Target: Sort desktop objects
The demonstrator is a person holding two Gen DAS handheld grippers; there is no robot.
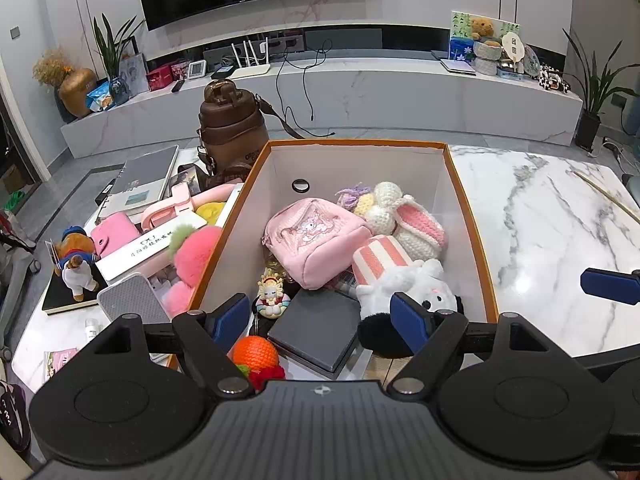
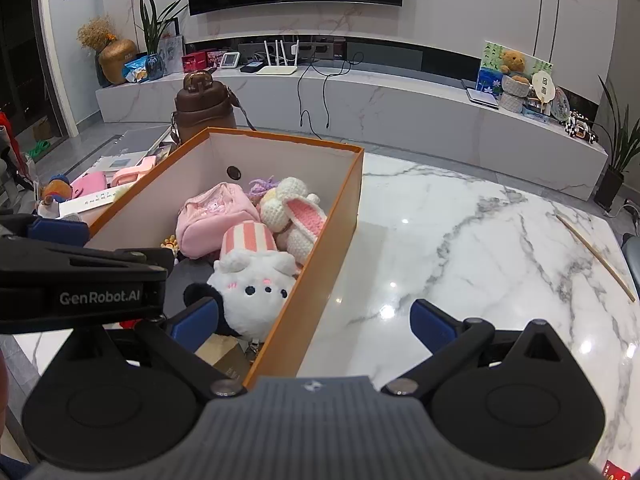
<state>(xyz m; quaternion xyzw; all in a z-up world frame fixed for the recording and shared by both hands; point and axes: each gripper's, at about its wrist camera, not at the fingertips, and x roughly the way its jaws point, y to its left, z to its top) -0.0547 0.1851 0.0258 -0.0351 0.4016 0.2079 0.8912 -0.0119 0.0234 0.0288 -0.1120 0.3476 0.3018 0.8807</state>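
On the far left of the marble table [image 1: 540, 216], a clutter of loose things lies outside the box: a small bear figurine in a sailor outfit [image 1: 76, 258] standing on a dark book, a pink wallet [image 1: 114, 232] just beside it, a white card with printed characters [image 1: 154, 246], a fluffy pink pom-pom toy [image 1: 196, 256] touching the box's left wall, and behind them a grey notebook [image 1: 146, 178] and a brown water bottle with a strap [image 1: 230, 120]. Next comes the orange-edged cardboard box [image 1: 472, 216], open at the top and already holding much — a small doll figure [image 1: 272, 294] and an orange crocheted ball [image 1: 256, 354] near its left wall, a dark grey flat case [image 1: 320, 328], a pink mini backpack [image 1: 316, 236] in the middle, a crocheted bunny with pink ears [image 1: 404, 216] toward the back right, and a white plush with a pink-striped hat [image 1: 400, 280] lying in front of it. The left gripper [image 1: 322, 316] hangs over the near end of the box with its jaws spread wide and nothing between them. To the right, the right gripper [image 2: 312, 320] straddles the box's right wall, one finger over the plush and the other over bare marble — its jaws likewise wide apart and empty. Farthest right on the table lies a thin wooden stick [image 2: 596, 258], well apart from everything else.
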